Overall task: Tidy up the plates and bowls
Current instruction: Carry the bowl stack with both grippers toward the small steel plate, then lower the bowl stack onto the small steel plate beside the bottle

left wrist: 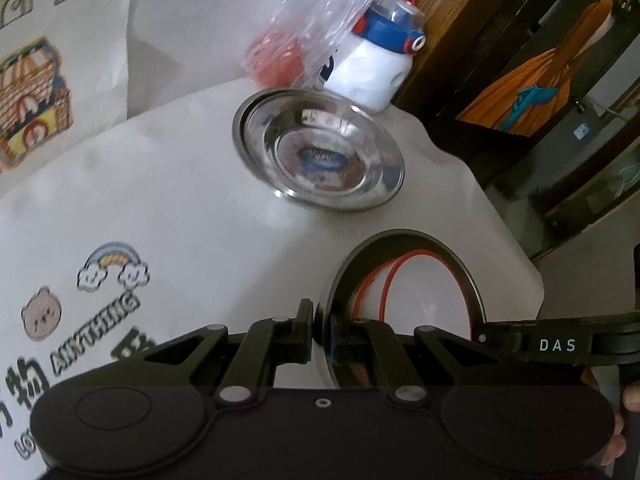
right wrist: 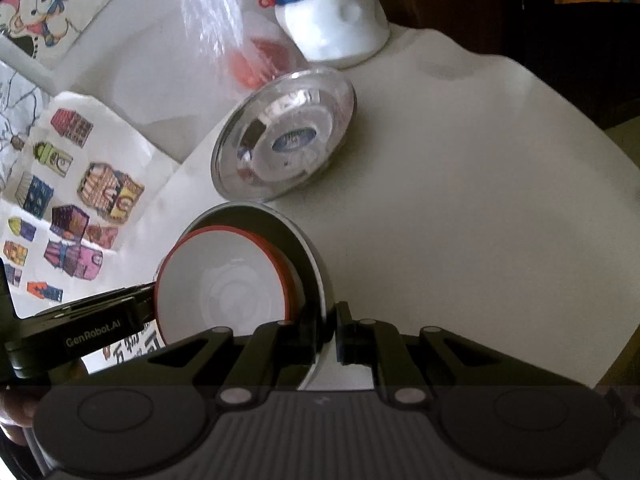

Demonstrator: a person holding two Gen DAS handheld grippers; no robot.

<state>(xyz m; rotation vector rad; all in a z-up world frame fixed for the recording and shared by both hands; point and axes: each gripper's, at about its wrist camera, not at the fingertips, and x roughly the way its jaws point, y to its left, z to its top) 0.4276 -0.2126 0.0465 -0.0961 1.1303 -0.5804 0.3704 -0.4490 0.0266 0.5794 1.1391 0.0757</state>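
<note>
Your left gripper [left wrist: 320, 330] and right gripper [right wrist: 334, 334] each clench the grey bowl's [left wrist: 472, 280] rim. A red-rimmed white dish [right wrist: 224, 292] sits inside, near the steel plate [left wrist: 320, 152].

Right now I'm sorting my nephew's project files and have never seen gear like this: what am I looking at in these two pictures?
No robot: a person carries two hand-held grippers, each with a camera looking along its fingers. One picture is from the left gripper, the other from the right gripper. Both are pinched shut on opposite rims of a grey-rimmed dish holding red-rimmed white bowls. On the white table lie a steel plate, a white bottle with a blue cap and a plastic bag.
</note>
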